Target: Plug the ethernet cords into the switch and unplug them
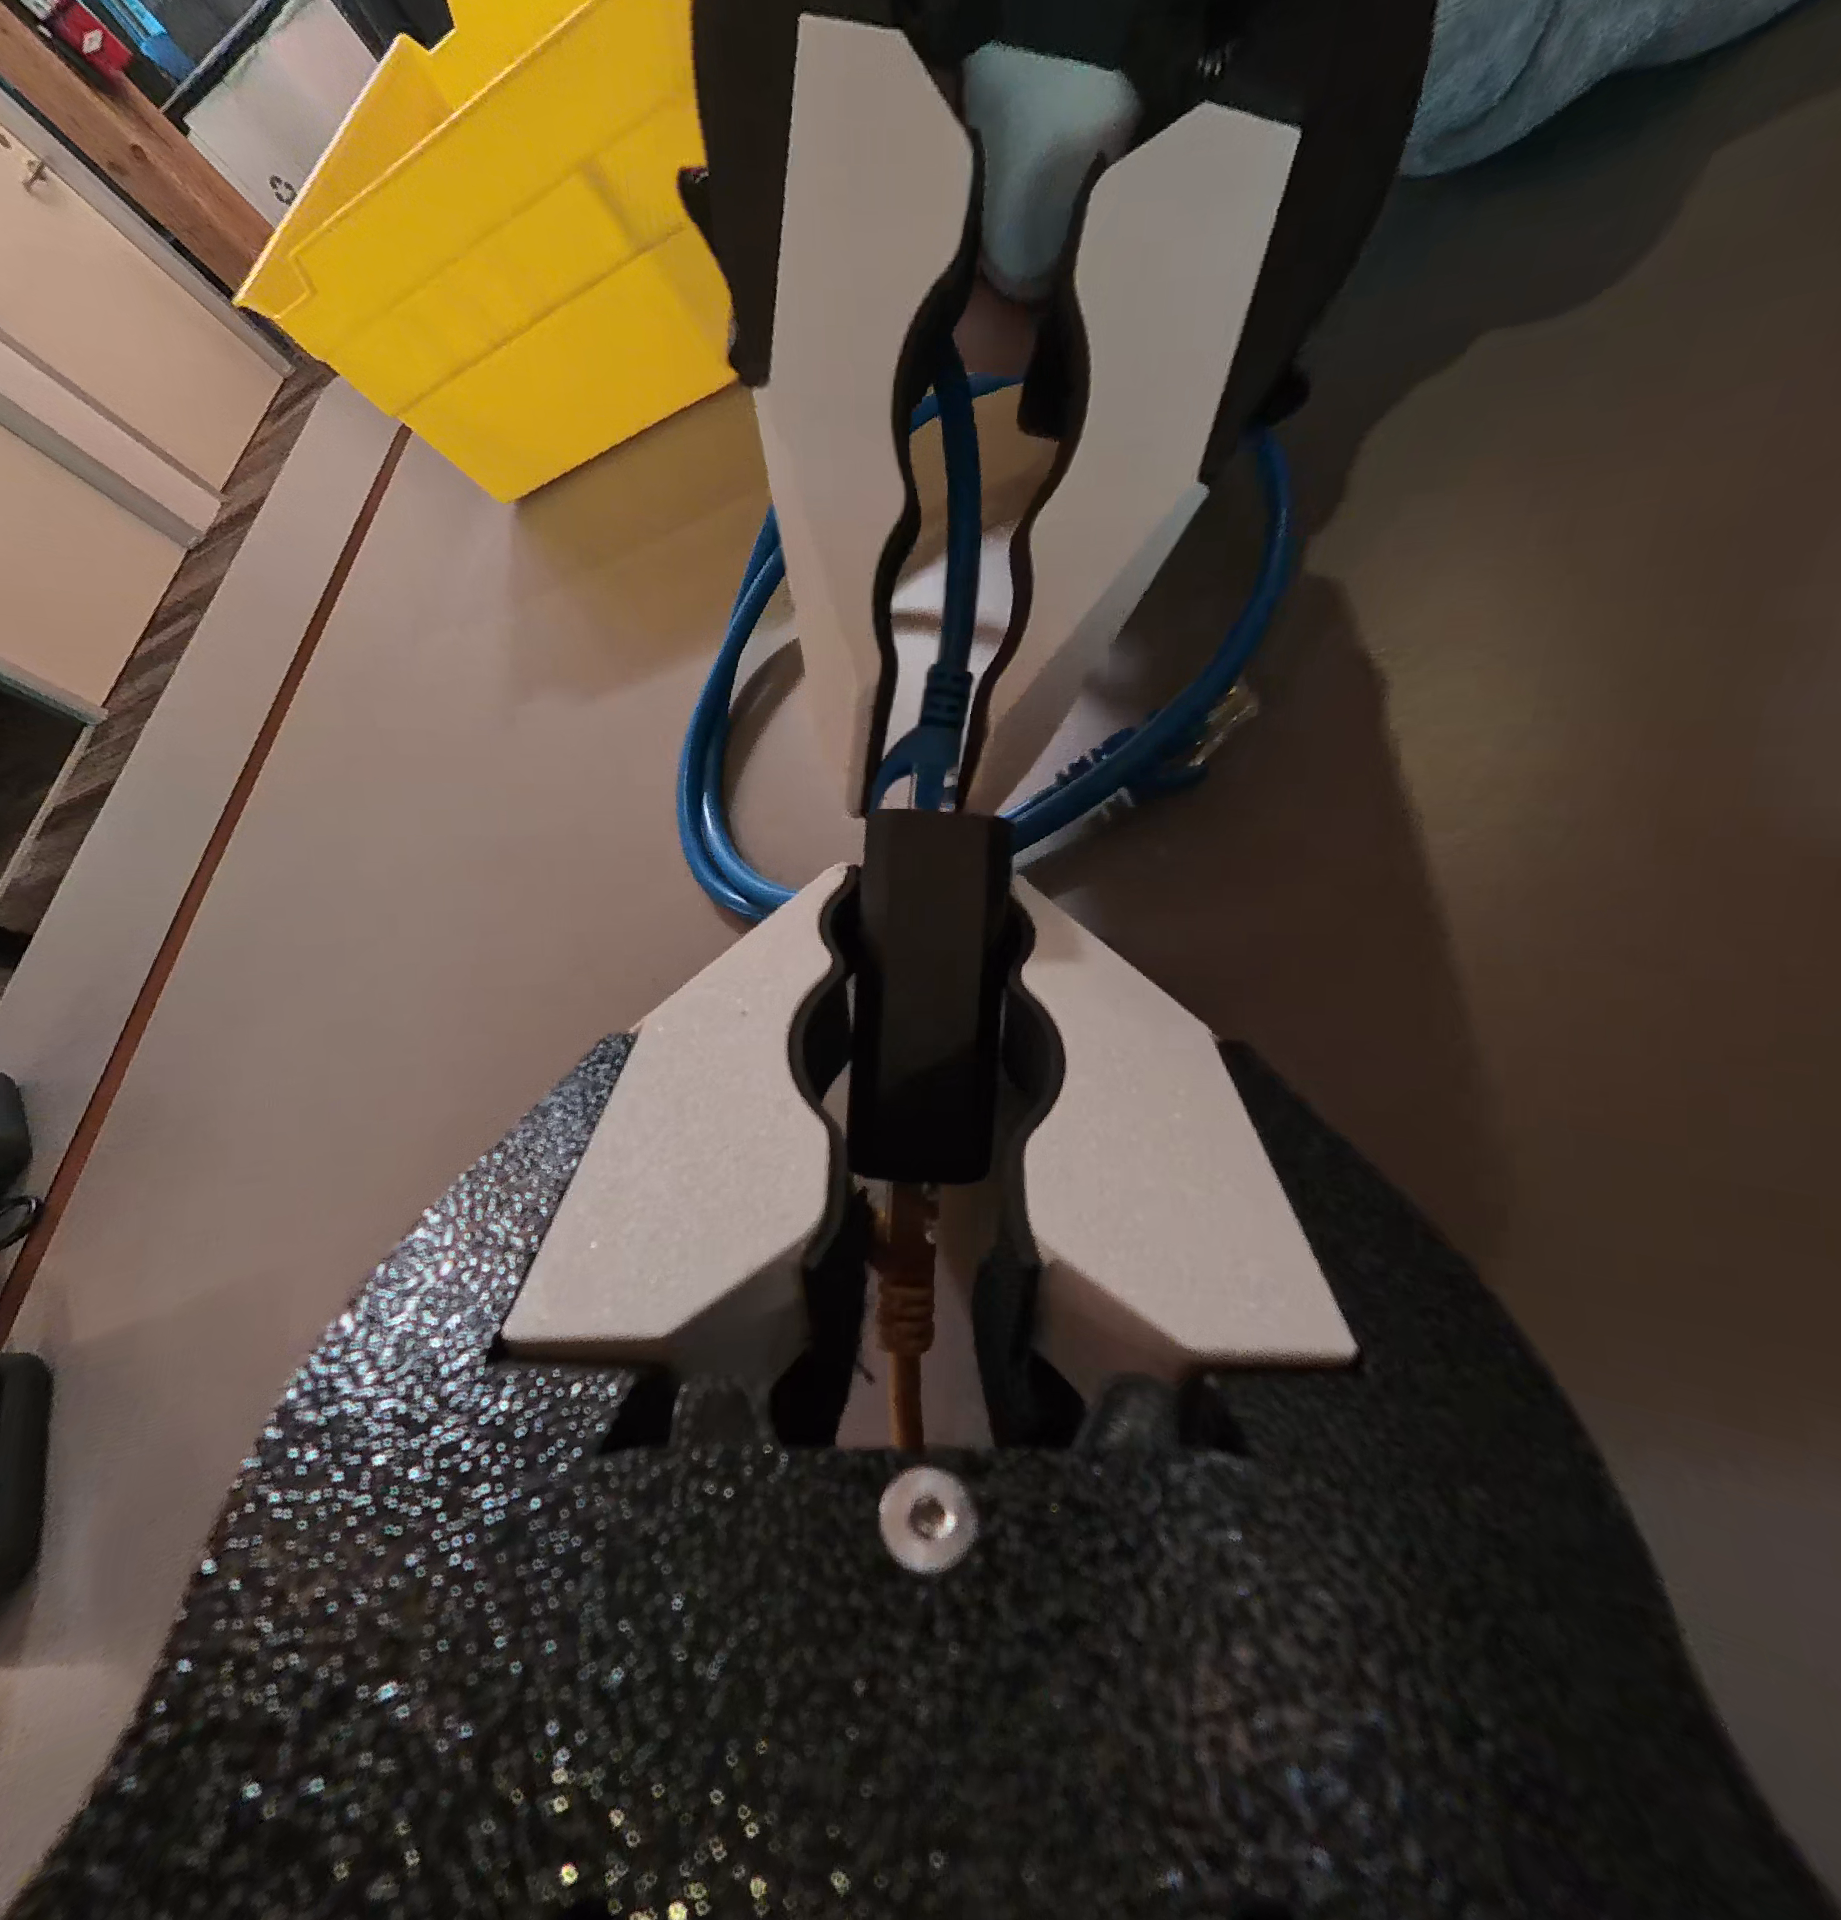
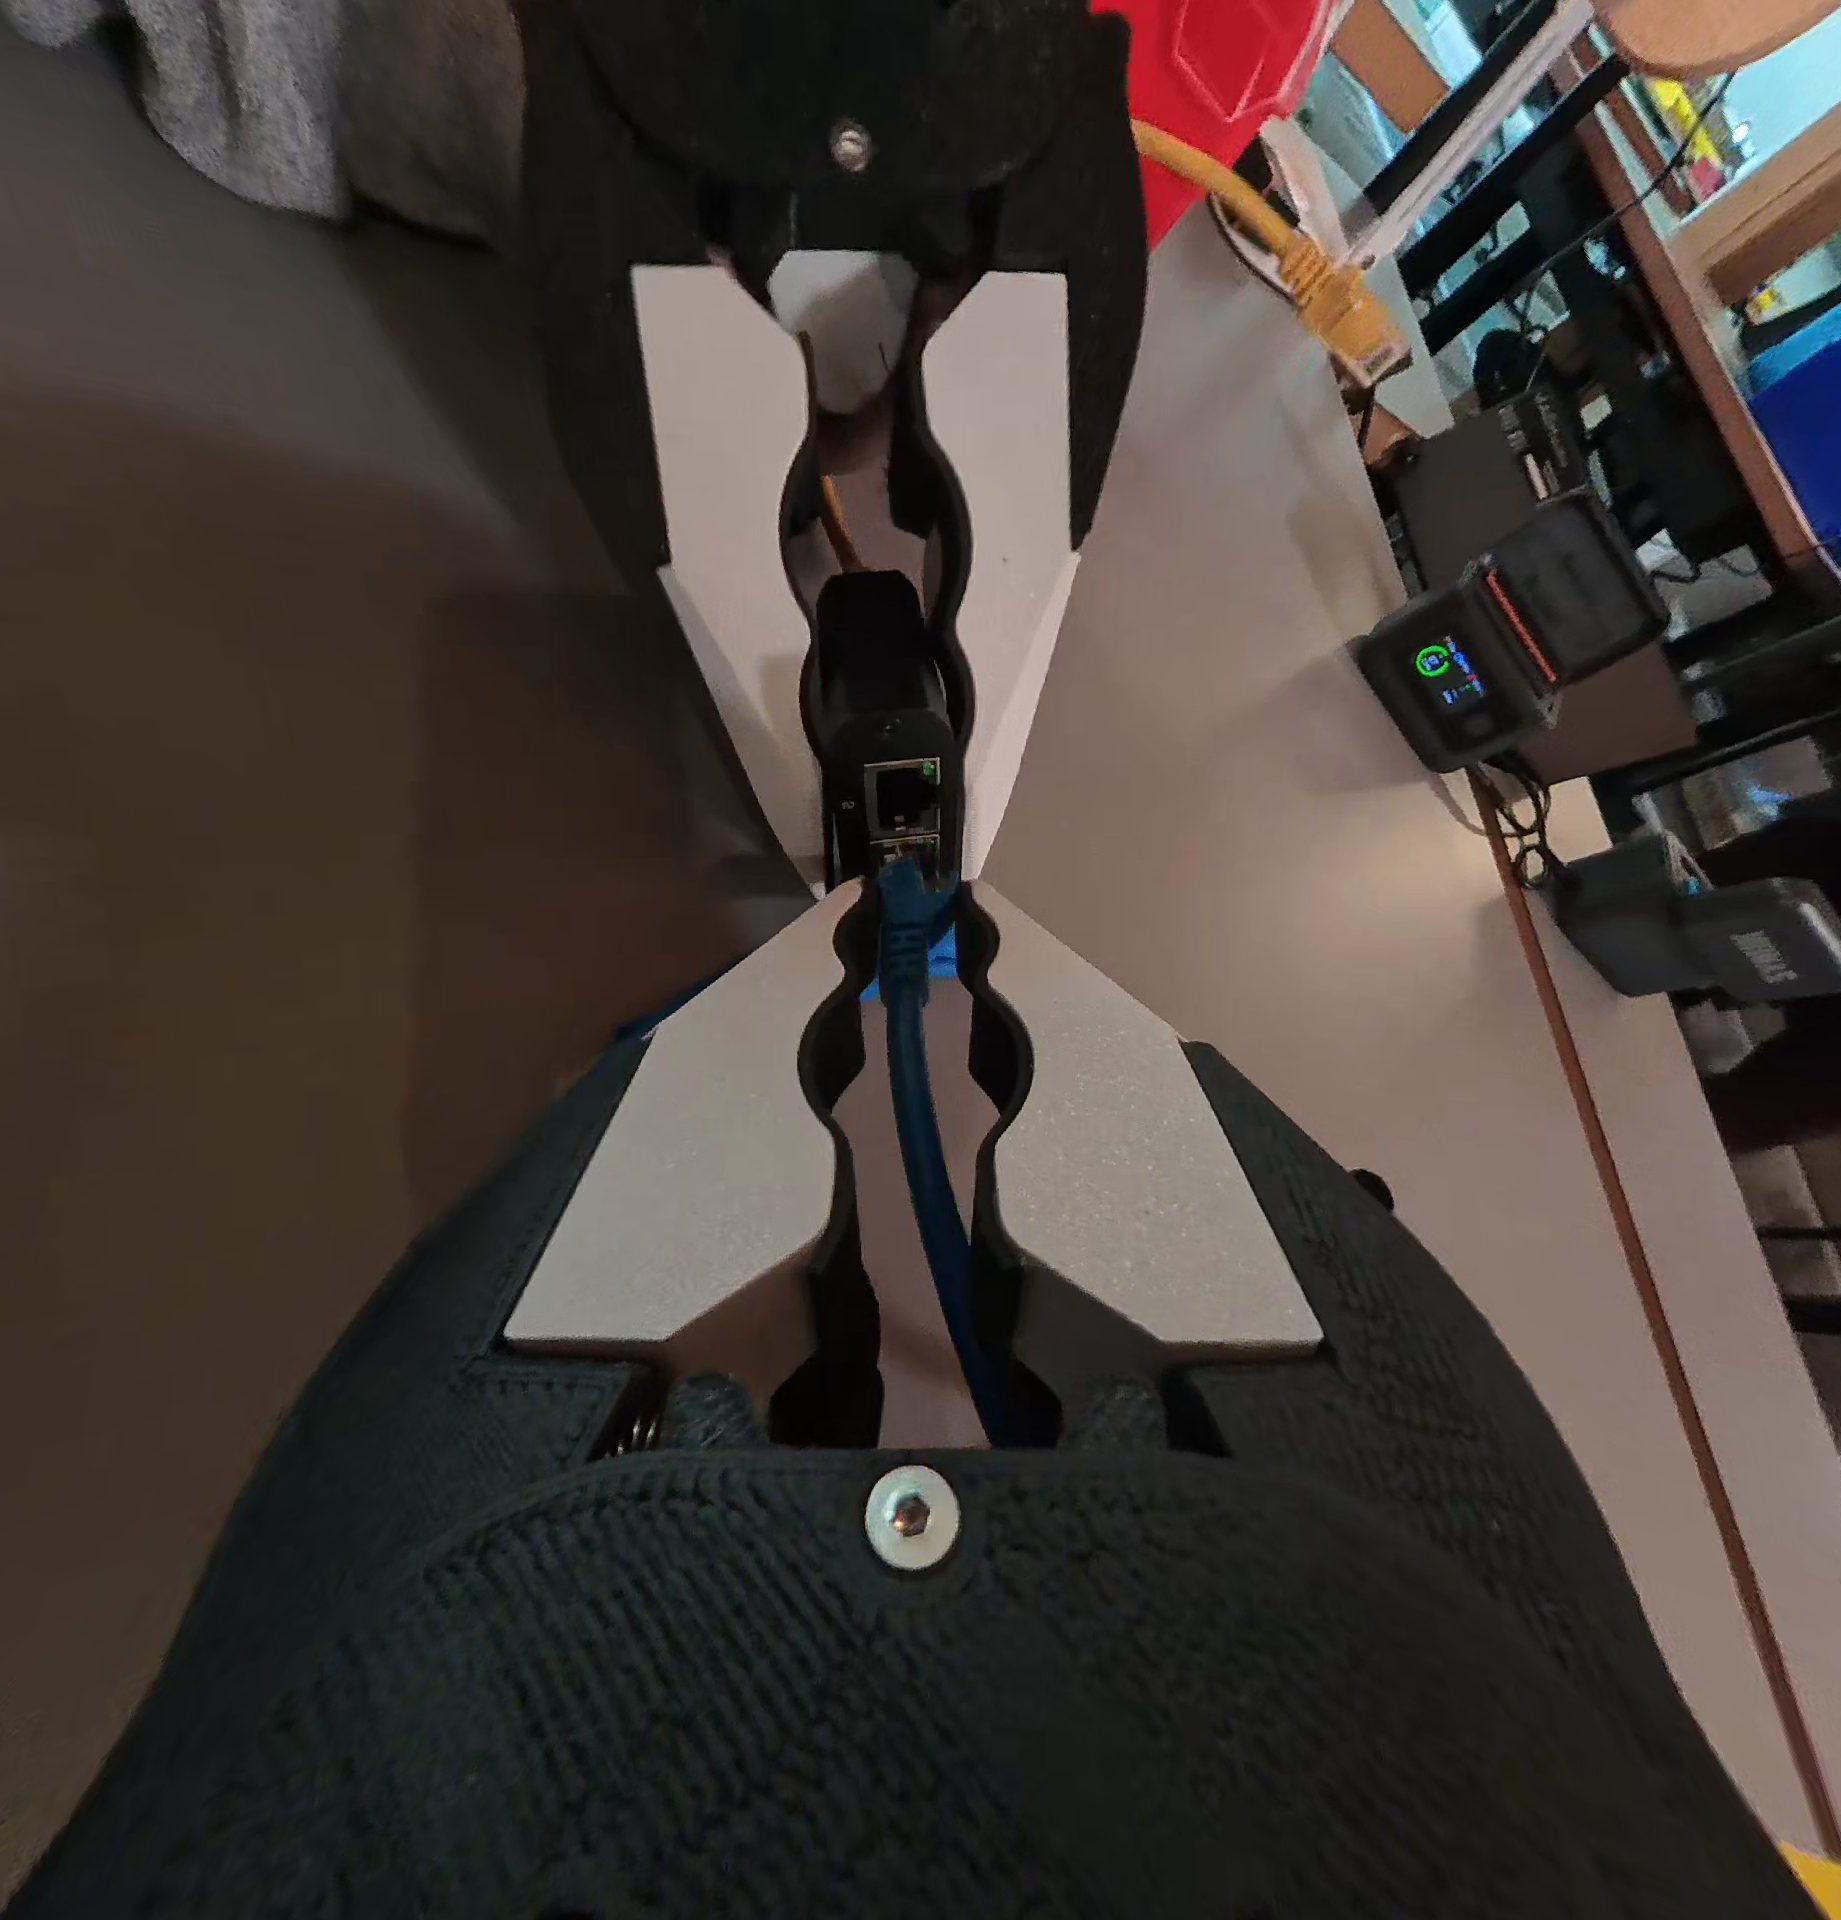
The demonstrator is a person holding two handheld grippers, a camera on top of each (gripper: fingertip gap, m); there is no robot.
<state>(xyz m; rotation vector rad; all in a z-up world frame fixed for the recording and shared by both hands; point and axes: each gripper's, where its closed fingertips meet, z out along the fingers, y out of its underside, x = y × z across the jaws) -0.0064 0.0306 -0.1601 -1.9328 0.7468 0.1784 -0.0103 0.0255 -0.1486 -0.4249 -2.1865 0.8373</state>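
Note:
My left gripper [image 1: 931, 883] is shut on a small black switch [image 1: 926, 997] and holds it above the table. A yellow cord [image 1: 908, 1278] is plugged into the switch's near end. My right gripper [image 1: 921, 800] faces it from the other side, shut on the plug of a blue cord [image 1: 942, 717]. In the right wrist view, my right gripper [image 2: 908, 899] holds the blue plug [image 2: 900, 914] at the lower port of the switch [image 2: 900, 800]. The upper port is empty, with a green light lit. The left gripper [image 2: 900, 873] clamps the switch from above.
The blue cord's coil [image 1: 729, 665] and its free plug [image 1: 1217, 727] lie on the beige table [image 1: 428, 935]. A yellow bin [image 1: 500, 291] stands to the left. The yellow cord's free plug [image 2: 1331, 301], a red bin [image 2: 1207, 83] and black devices [image 2: 1456, 675] sit near the table edge. Left and right tips are no more than a few centimetres apart.

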